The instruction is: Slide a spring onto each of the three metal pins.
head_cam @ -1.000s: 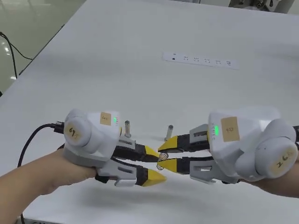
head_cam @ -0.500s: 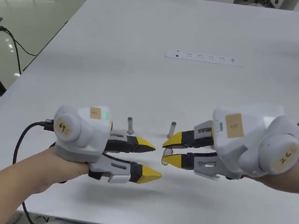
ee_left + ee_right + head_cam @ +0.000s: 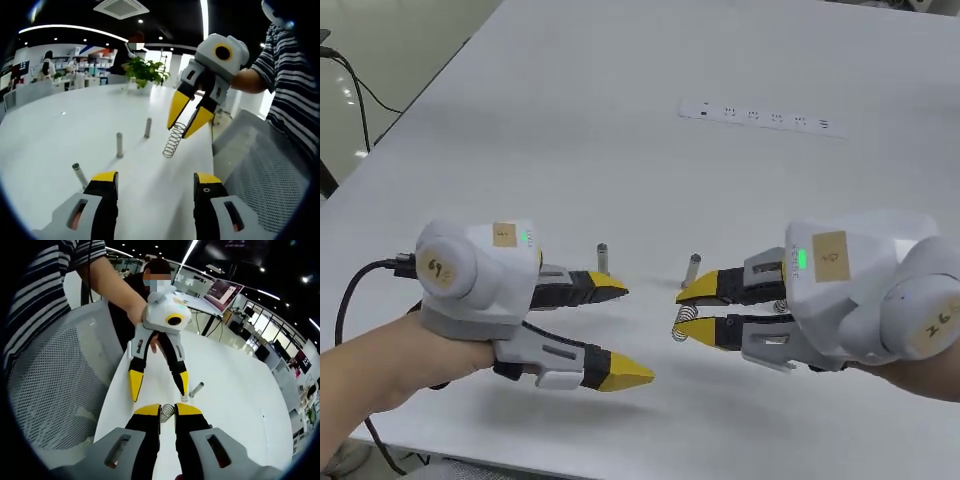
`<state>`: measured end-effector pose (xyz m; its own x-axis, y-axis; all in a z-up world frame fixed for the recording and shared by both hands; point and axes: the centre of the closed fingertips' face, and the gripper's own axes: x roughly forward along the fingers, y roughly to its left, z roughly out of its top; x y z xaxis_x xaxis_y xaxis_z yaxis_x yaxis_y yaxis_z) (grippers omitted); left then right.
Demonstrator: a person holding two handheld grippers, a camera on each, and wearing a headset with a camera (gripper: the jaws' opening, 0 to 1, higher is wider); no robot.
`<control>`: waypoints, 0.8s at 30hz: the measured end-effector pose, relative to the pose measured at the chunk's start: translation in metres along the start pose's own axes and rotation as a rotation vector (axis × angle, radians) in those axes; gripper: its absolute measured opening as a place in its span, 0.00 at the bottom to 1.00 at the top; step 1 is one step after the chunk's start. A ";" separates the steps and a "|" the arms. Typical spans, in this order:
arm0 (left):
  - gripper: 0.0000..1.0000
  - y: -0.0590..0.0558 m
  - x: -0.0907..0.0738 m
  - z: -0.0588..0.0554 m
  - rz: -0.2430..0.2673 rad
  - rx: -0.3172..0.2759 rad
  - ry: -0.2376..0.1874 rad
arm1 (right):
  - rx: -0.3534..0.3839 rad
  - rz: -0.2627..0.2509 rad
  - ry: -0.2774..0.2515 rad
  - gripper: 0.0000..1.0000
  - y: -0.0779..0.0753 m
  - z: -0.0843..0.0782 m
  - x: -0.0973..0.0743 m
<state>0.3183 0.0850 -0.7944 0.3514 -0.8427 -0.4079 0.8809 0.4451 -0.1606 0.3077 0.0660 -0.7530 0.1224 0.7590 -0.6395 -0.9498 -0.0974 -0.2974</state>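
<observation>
My right gripper [image 3: 682, 314] is shut on a small metal spring [image 3: 685, 323], which pokes out sideways from its yellow tips just above the white table [image 3: 620, 150]. The spring [image 3: 167, 411] sits pinched between the right gripper's own jaws. My left gripper [image 3: 626, 332] faces it from the left, open and holding nothing, a short gap away. Two short metal pins [image 3: 603, 256] [image 3: 694, 268] stand upright just behind the grippers. In the left gripper view three pins [image 3: 148, 127] [image 3: 119, 145] [image 3: 80, 175] stand in a row, bare, left of the right gripper [image 3: 181, 129] and the hanging spring [image 3: 173, 141].
A white power strip [image 3: 762, 116] lies far back on the table. The table's near edge runs just below both grippers. A grey mesh chair [image 3: 55, 365] and the person's striped sleeve [image 3: 292, 85] sit behind the table edge. A black cable [image 3: 360, 290] trails from the left gripper.
My left gripper has pulled back to the left, away from the spring, and its jaws stand wider apart. The right gripper keeps the spring and has hardly moved.
</observation>
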 end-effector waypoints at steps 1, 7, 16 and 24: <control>0.58 0.001 -0.002 -0.001 0.008 -0.007 -0.001 | 0.001 -0.001 0.000 0.07 0.000 0.000 0.000; 0.66 0.009 -0.013 -0.005 0.048 -0.025 -0.010 | 0.004 -0.011 0.003 0.07 -0.003 -0.002 0.000; 0.78 0.020 -0.026 -0.008 0.094 -0.059 -0.031 | 0.007 -0.012 0.013 0.07 -0.003 -0.005 -0.001; 0.96 0.034 -0.035 -0.005 0.157 -0.083 -0.061 | 0.025 0.005 0.026 0.07 -0.002 -0.009 -0.001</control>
<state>0.3347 0.1313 -0.7903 0.5032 -0.7766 -0.3789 0.7857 0.5938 -0.1735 0.3121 0.0600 -0.7578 0.1252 0.7413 -0.6593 -0.9571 -0.0847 -0.2770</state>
